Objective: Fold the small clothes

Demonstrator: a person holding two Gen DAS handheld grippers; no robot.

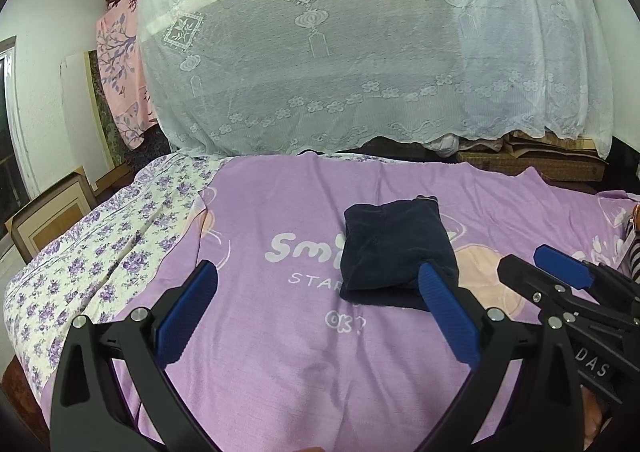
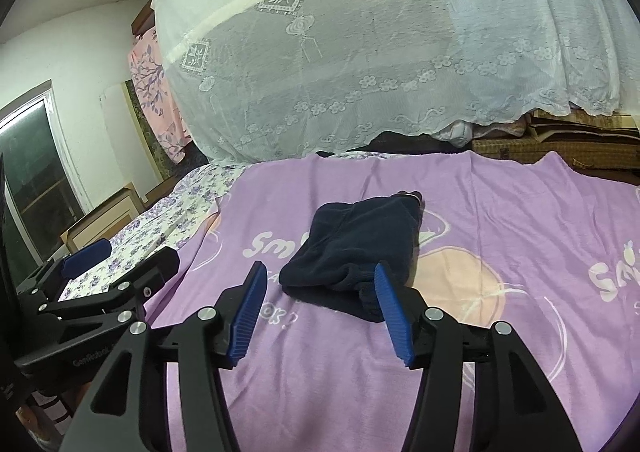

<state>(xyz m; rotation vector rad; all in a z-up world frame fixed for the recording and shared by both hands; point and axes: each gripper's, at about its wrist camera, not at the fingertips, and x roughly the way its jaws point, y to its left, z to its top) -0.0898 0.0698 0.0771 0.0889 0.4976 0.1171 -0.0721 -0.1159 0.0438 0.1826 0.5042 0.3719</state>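
A dark navy garment [image 1: 394, 248] lies folded into a compact bundle on the purple bedspread [image 1: 304, 372]; it also shows in the right wrist view [image 2: 356, 252]. My left gripper [image 1: 320, 272] is open and empty, held just short of the bundle, with its right finger in front of the near right corner. My right gripper [image 2: 320, 276] is open and empty, with the near edge of the bundle between its fingertips. Each gripper shows in the other's view: the right gripper [image 1: 560, 272] at the right, the left gripper [image 2: 120, 256] at the left.
A floral sheet [image 1: 100, 252] covers the bed's left side. A tall heap under a white lace cover [image 1: 360, 52] stands behind the bed. A woven mat [image 1: 532, 164] lies at the back right. A wooden bedside cabinet [image 1: 52, 212] and a window [image 2: 36, 172] are at the left.
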